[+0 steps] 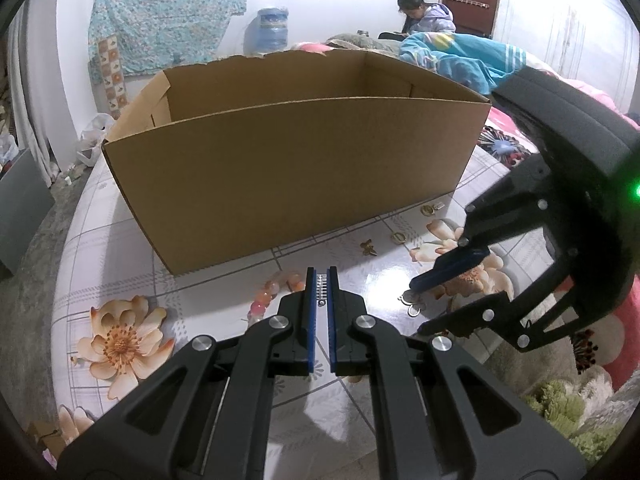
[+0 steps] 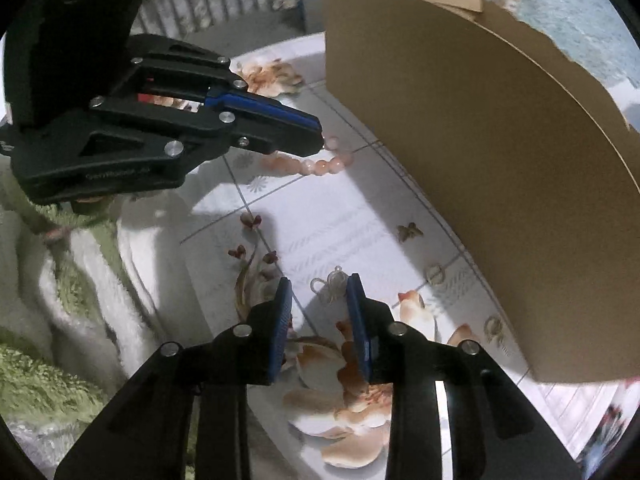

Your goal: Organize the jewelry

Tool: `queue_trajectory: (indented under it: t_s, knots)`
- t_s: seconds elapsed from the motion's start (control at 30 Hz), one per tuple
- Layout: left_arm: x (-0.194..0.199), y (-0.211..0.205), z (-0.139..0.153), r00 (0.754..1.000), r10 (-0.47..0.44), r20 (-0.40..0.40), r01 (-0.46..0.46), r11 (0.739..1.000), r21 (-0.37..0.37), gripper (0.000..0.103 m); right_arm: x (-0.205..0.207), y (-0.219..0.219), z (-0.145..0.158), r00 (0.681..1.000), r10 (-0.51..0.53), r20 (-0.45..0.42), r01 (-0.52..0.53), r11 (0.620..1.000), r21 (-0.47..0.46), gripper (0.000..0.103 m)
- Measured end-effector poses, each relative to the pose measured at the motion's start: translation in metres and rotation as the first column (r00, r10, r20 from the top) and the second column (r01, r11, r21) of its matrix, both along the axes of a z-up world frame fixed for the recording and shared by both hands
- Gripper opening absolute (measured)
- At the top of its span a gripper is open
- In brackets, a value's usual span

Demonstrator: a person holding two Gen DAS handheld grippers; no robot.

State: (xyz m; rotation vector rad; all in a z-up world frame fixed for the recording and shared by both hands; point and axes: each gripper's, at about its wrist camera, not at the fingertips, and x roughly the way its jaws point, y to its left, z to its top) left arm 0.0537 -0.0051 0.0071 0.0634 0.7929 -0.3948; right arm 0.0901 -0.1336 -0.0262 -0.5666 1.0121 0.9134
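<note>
A big open cardboard box [image 1: 288,160] stands on the floral table; it also shows in the right wrist view [image 2: 480,160]. My left gripper [image 1: 321,274] is shut on a small silver rhinestone piece [image 1: 321,290], just above a pink bead bracelet [image 1: 272,292] that also shows in the right wrist view [image 2: 320,166]. My left gripper shows there too [image 2: 316,136]. My right gripper [image 2: 318,284] is open, its fingers either side of a clear looped piece [image 2: 330,286] on the table. My right gripper also shows in the left wrist view [image 1: 416,306].
A gold butterfly [image 2: 410,232], a round gold ring piece [image 2: 435,274] and another gold piece [image 2: 494,326] lie along the box's foot. The butterfly [image 1: 368,247] and gold pieces [image 1: 398,237] show in the left view. A green-white fluffy blanket [image 2: 60,320] lies off the table edge.
</note>
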Motion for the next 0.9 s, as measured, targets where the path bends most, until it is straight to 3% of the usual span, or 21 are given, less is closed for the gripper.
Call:
queue_trajectory:
  t_s: [0.07, 0.17, 0.33, 0.67, 0.9]
  knots:
    - [0.000, 0.000, 0.000, 1.000, 0.001, -0.002, -0.001, 1.000, -0.004, 0.004, 0.004, 0.004, 0.002, 1.000, 0.020, -0.018, -0.020, 0.999, -0.028, 0.028]
    - [-0.001, 0.000, -0.001, 1.000, -0.001, -0.004, 0.001, 1.000, -0.004, 0.004, 0.014, 0.011, 0.004, 0.999, 0.015, -0.040, -0.018, 0.998, -0.062, 0.017]
    - [-0.001, 0.003, -0.002, 1.000, 0.009, -0.004, -0.009, 1.000, -0.012, 0.004, 0.019, 0.017, 0.006, 0.999, 0.008, -0.043, -0.012, 0.996, -0.089, 0.015]
    - [-0.005, 0.007, -0.002, 1.000, 0.012, 0.003, -0.012, 1.000, -0.019, 0.004, 0.015, 0.001, 0.006, 0.997, -0.055, -0.052, 0.052, 0.998, -0.046, 0.015]
    - [-0.014, 0.008, 0.012, 0.999, 0.020, 0.037, -0.019, 0.999, -0.029, 0.004, 0.005, -0.017, 0.035, 0.995, -0.100, 0.003, 0.100, 0.995, 0.020, 0.015]
